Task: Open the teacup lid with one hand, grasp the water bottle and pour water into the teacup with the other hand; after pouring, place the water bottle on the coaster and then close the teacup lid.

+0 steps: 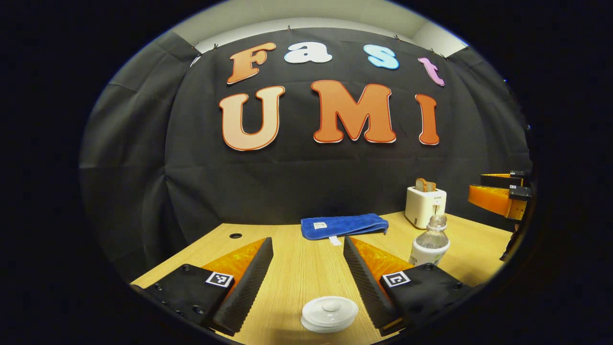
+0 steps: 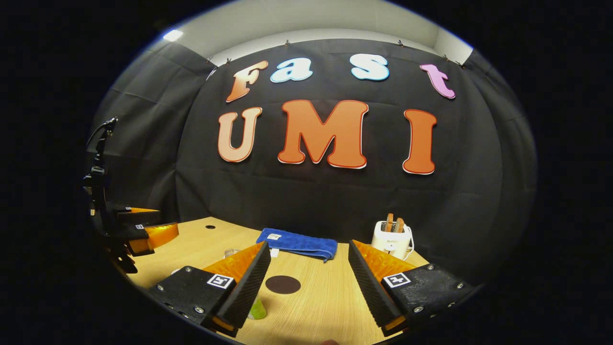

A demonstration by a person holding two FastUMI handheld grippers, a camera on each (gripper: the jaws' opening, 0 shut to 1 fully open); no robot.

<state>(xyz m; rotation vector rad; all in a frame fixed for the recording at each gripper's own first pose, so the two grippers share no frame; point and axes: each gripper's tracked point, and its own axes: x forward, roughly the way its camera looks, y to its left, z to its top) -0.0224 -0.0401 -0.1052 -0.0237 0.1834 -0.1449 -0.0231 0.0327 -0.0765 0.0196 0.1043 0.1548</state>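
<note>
The left gripper (image 1: 309, 282) is spread wide above the counter (image 1: 297, 258), gripping nothing; the white teacup lid (image 1: 329, 312) sits on the teacup just below and between its fingers. The water bottle (image 1: 430, 242) stands uncapped just beyond its right finger. The right gripper (image 2: 306, 287) is likewise spread and empty, with the dark round coaster (image 2: 283, 284) lying ahead between its fingers and a folded blue towel (image 2: 298, 243) and a toaster (image 2: 392, 237) farther ahead.
</note>
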